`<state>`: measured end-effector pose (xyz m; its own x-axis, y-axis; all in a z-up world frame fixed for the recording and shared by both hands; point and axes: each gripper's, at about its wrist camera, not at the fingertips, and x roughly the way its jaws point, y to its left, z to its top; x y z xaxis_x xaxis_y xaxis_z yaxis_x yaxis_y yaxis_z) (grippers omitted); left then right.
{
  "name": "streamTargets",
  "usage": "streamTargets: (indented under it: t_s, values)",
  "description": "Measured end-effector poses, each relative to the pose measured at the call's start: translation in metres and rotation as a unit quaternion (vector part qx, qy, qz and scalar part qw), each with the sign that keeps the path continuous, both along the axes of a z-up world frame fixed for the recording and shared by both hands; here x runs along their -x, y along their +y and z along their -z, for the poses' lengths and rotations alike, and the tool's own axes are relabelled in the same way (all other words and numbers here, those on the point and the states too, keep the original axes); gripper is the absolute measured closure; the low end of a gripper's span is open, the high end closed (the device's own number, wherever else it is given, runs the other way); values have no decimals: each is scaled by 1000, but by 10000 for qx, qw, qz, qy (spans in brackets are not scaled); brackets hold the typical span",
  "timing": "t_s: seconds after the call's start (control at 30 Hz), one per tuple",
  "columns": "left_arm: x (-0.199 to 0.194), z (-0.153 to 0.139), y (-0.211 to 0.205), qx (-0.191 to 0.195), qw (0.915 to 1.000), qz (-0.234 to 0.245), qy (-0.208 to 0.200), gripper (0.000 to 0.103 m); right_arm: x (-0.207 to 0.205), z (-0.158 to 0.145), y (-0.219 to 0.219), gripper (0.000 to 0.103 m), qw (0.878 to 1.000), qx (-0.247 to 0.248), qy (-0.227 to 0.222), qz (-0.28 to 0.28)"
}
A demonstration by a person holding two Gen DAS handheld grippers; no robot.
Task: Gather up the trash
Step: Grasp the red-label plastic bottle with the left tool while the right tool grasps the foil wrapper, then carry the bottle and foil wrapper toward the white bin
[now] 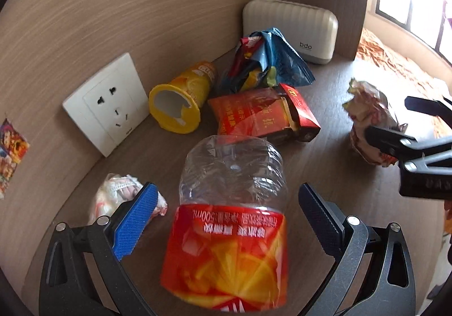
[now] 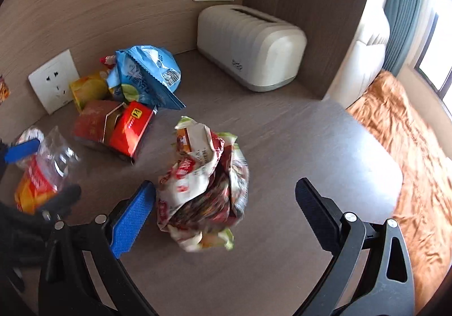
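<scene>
A clear plastic bottle [image 1: 231,220] with a red and orange label lies on the brown table [image 1: 333,124], base pointing away. My left gripper [image 1: 226,217] stands open around it, with a gap at each finger. A crumpled white and red wrapper [image 2: 203,183] sits between the fingers of my right gripper [image 2: 226,211], which is open; the blue pad [image 2: 132,217] is close to the wrapper and the other finger is well apart. In the left wrist view the right gripper [image 1: 387,117] straddles that wrapper [image 1: 364,107].
Against the wall lie a tipped yellow cup [image 1: 180,98], a blue snack bag [image 1: 268,59], a red carton [image 1: 265,115] and a small crumpled wrapper [image 1: 121,197]. A cream tissue box [image 2: 248,45] stands in the corner. Wall sockets [image 1: 107,109] sit low. An orange bedcover [image 2: 409,146] lies beyond the table's right edge.
</scene>
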<state>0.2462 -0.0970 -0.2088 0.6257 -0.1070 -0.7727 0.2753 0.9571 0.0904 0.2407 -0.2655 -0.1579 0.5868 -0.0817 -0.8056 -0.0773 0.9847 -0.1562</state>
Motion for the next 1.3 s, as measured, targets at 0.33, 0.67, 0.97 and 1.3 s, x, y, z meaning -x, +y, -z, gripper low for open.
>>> streamTargets:
  t_s: [0.33, 0.67, 0.97, 1.3]
  values:
    - [2, 10, -9, 19, 10000, 17, 82, 30, 2, 8, 12, 42, 9982, -266, 153, -523]
    - [44, -17, -5, 487, 9987, 103, 103, 30, 78, -25, 9, 42, 9948, 44, -218, -998]
    - [118, -36, -71, 485, 9945, 917, 164, 30, 158, -35, -49, 42, 9980, -97, -276, -553]
    - [174, -37, -177, 285, 9785, 2036, 195, 30, 225, -31, -130, 42, 9996, -244, -28, 152]
